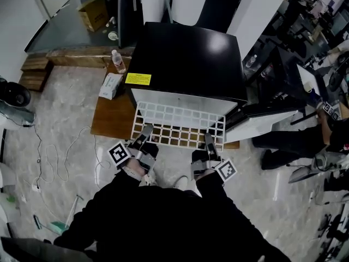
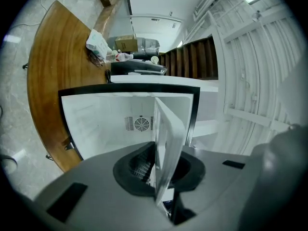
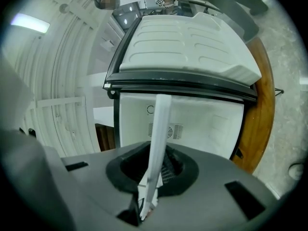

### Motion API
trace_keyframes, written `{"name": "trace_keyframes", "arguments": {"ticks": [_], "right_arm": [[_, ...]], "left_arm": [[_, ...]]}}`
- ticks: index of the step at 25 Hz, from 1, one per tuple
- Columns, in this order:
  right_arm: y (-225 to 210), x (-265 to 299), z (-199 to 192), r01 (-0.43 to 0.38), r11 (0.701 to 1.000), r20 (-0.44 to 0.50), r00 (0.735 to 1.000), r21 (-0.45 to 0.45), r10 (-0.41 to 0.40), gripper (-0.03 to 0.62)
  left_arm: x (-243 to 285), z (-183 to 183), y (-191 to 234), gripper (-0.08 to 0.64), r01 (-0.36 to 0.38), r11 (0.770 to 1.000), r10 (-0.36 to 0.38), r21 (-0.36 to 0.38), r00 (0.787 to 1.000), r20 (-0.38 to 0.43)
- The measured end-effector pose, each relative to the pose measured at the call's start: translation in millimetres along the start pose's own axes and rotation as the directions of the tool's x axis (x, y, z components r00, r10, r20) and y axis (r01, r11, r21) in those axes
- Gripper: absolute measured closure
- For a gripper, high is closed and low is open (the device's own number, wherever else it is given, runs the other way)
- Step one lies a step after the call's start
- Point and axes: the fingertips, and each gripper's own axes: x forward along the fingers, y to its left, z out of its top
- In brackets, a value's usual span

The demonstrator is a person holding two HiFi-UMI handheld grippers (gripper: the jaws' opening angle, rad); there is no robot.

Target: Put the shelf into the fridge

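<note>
Clamping the shelf [image 1: 180,125], 2 hand-held grippers [image 1: 146,130] [image 1: 209,139] hold it at the open fridge [image 1: 185,59].

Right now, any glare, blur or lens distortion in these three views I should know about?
Head view: sharp, one glare patch on the fridge top; shelf grid reads clearly. Left gripper view: heavy fisheye bends the wooden platform edge; the shelf, close to the lens, is soft. Right gripper view: same curvature, dark corners, the near shelf edge blurred, the fridge interior evenly lit.
</note>
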Motion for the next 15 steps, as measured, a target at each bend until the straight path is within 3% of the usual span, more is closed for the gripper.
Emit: {"name": "trace_keyframes", "arguments": {"ticks": [15], "right_arm": [[-7.4,16.0,5.5,0.034,0.999,0.021,0.999,-0.005,-0.034,0.557]], "left_arm": [[11.6,7.3,11.8,0.529,-0.018,1.0,0.017,-0.025,1.0,-0.011]]}}
